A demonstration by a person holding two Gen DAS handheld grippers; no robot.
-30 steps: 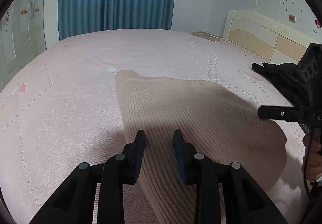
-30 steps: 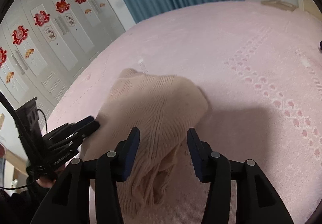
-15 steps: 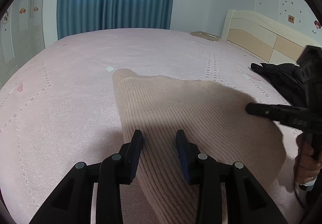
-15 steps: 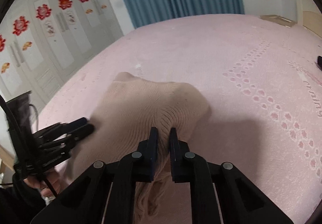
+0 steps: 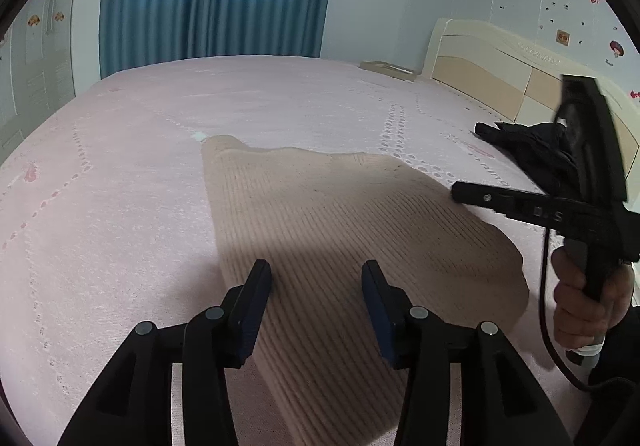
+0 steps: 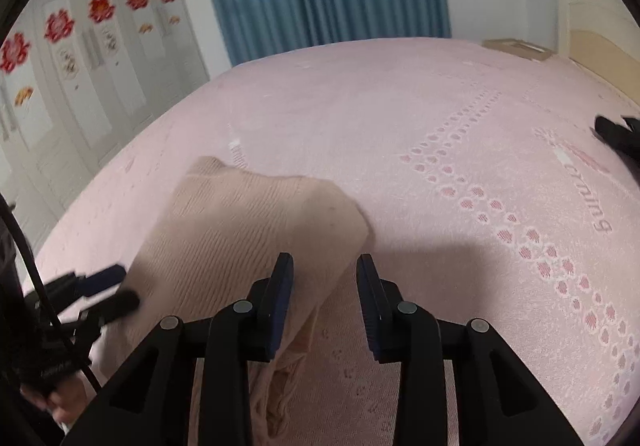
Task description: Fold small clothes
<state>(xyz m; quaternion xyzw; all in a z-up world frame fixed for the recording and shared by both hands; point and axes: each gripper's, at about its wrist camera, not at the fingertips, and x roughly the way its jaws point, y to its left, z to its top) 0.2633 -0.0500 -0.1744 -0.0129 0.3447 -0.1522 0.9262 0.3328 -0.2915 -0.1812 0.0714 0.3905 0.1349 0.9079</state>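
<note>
- Sweater point(image 5: 320, 221), beige ribbed knit, folded once and lying flat on the pink bed point(image 5: 160, 133), toward the near edge; loose bunched fabric at its near right end, seen in the right wrist view point(image 6: 280, 386).
- Best handled by taking only the top layer at an edge, lifting low and laying it over evenly, so the ribs stay straight and no crease gets trapped; a judgement, not a thing seen.
- Left gripper point(image 5: 316, 278): fingers apart, just opened wider, hanging above the near left part of the knit with nothing clamped; aimed forward and down.
- Right gripper point(image 6: 324, 274): fingers apart, just reopened, poised over the sweater's right edge, cloth below the gap but not pinched; also angled down.
- Right hand point(image 5: 584, 306) wrapped round its handle, cable trailing under it.
- Dark garment point(image 5: 532, 149) lying near the headboard point(image 5: 480, 73), well apart from the sweater.
- Risk: loose near end dragging and spoiling the fold.
</note>
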